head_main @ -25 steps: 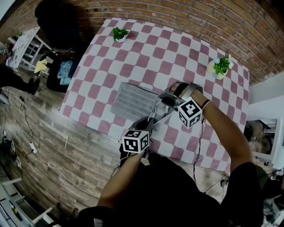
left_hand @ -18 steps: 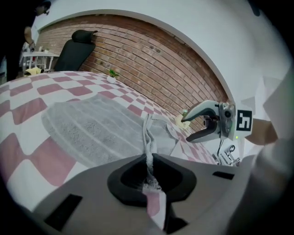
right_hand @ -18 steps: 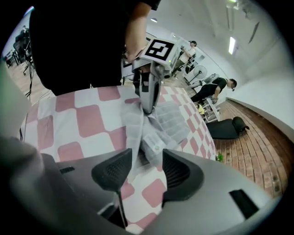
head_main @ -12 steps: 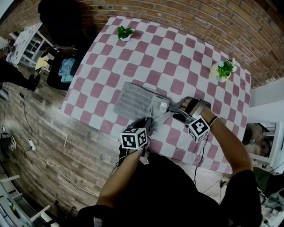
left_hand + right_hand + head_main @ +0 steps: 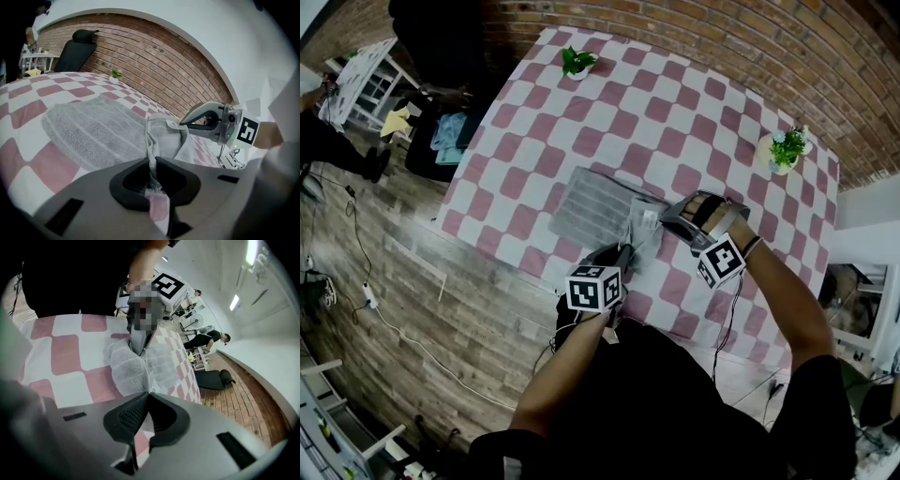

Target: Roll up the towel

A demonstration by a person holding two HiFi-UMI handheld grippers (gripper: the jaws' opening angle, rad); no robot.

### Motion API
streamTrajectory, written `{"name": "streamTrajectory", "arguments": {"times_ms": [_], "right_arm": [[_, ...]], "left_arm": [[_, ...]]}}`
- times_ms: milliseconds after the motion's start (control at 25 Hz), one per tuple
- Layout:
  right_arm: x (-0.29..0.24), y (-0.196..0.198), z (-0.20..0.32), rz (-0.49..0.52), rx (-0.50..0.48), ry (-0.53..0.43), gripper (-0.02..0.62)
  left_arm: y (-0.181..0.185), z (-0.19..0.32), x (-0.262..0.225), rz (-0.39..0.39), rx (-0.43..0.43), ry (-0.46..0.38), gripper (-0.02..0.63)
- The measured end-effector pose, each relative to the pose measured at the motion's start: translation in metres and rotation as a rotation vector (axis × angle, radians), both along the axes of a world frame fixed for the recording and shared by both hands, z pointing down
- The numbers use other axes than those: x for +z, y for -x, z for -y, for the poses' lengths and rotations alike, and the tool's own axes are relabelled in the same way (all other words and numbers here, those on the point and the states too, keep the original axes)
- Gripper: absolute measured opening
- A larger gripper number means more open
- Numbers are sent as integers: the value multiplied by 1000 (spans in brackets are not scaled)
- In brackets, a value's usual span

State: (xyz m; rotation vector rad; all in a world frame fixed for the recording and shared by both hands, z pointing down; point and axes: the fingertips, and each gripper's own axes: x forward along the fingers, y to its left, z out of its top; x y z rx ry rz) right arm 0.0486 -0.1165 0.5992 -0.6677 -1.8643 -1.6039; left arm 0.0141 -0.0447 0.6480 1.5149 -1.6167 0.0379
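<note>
1. Angled downward over the table's near edge, side by side, forearms bent in from below: left gripper point(image 5: 626, 251) and right gripper point(image 5: 663, 218).
2. Grey ribbed terry towel point(image 5: 592, 202), mostly flat on the pink-and-white checked tablecloth point(image 5: 675, 122), with its near end lifted into a soft fold.
3. Only in the left gripper view: jaws clamped on that fold.
4. Only in the right gripper view: jaws just snapped together, tips at the fold's edge. Unclear whether cloth is nipped.

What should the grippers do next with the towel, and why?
Probably roll the fold further over, away from the person. The left gripper pinches the towel's near edge; the right gripper's tips just closed on the fold's corner; most of the towel lies flat.
</note>
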Motion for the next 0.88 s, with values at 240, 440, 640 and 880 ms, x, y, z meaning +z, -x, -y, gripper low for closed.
{"name": "streamTrajectory", "arguments": {"times_ms": [240, 440, 640, 880], "right_arm": [[15, 36, -11, -46, -76, -63, 6], [40, 54, -5, -74, -124, -121, 6], [49, 56, -4, -125, -116, -93, 6], [46, 57, -4, -149, -107, -55, 8]], "left_arm": [[9, -9, -10, 57, -32, -22, 59], [16, -19, -51, 460, 35, -58, 130], [-35, 5, -65, 733, 343, -109, 232], [-58, 14, -8, 732, 521, 91, 285]]}}
